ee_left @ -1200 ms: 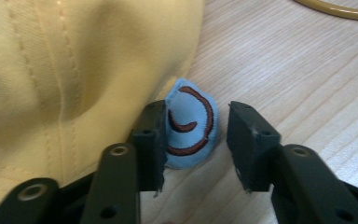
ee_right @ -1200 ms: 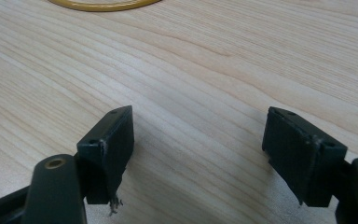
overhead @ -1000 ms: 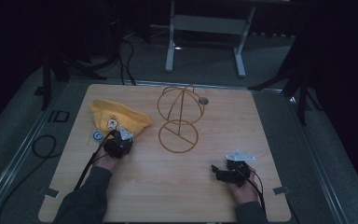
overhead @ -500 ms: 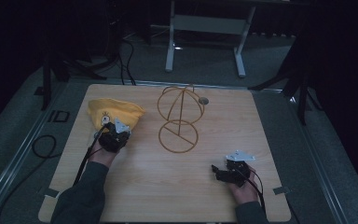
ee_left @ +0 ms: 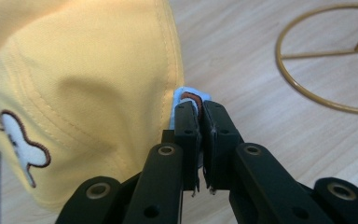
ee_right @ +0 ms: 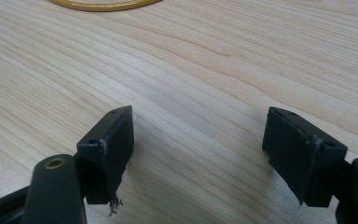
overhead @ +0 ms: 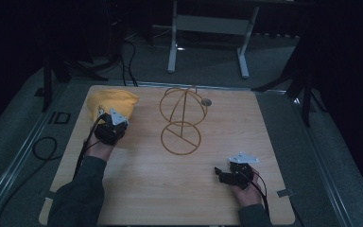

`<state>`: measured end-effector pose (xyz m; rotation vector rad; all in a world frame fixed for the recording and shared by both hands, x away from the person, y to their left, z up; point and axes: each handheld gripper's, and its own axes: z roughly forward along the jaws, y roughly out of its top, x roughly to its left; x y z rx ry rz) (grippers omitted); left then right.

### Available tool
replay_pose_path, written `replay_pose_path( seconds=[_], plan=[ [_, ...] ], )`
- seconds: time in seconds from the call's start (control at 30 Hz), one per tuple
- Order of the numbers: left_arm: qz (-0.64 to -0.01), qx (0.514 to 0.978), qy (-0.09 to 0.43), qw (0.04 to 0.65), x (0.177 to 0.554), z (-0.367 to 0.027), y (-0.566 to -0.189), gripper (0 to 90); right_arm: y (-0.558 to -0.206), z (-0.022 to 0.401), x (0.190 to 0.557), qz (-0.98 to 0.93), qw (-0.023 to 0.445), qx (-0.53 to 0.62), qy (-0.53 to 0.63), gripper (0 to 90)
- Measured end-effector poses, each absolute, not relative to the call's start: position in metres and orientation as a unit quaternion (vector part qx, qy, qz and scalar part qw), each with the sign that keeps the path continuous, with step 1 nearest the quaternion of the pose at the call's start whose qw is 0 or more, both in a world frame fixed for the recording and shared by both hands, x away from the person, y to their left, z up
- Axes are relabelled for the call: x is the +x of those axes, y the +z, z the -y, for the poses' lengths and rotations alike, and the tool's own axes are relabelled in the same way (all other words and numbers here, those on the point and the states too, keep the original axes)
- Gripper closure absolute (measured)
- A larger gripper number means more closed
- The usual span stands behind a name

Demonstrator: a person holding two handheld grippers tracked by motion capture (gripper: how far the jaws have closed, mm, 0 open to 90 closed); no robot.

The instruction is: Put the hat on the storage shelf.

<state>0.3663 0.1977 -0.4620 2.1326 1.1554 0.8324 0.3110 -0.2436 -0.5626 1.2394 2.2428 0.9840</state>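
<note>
Now the left gripper [ee_left: 199, 116] pinches the yellow cloth cap's [ee_left: 84, 88] edge at ten o'clock on the wooden table [overhead: 137, 189]. At five o'clock, the right gripper [ee_right: 200, 140] rests with jaws wide, nothing between them.

cap [ee_left: 84, 84]: yellow stitched cloth, matt | stand [overhead: 181, 120]: gold metal wire, glossy | surface [ee_right: 205, 60]: pale wood grain, smooth
</note>
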Motion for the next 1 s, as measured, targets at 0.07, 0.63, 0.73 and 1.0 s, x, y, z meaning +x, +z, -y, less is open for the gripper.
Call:
replay_pose_path(
  seconds=[0.07, 0.63, 0.73, 1.0],
  plan=[
    [-0.435, 0.792, 0.316, 0.288, 0.366, -0.200, -0.456, 85.5, -0.563, 0.244, 0.311, -0.801, 0.197, 0.443, 0.351, 24.8],
    [-0.430, 0.772, 0.363, 0.297, 0.355, -0.214, -0.403, 85.4, -0.563, 0.244, 0.311, -0.801, 0.197, 0.442, 0.352, 24.8],
    [-0.429, 0.767, 0.371, 0.300, 0.356, -0.214, -0.393, 85.4, -0.563, 0.244, 0.311, -0.801, 0.198, 0.442, 0.352, 24.8],
    [-0.425, 0.767, 0.368, 0.309, 0.368, -0.211, -0.376, 85.1, -0.563, 0.244, 0.311, -0.801, 0.198, 0.442, 0.352, 24.8]
  ],
)
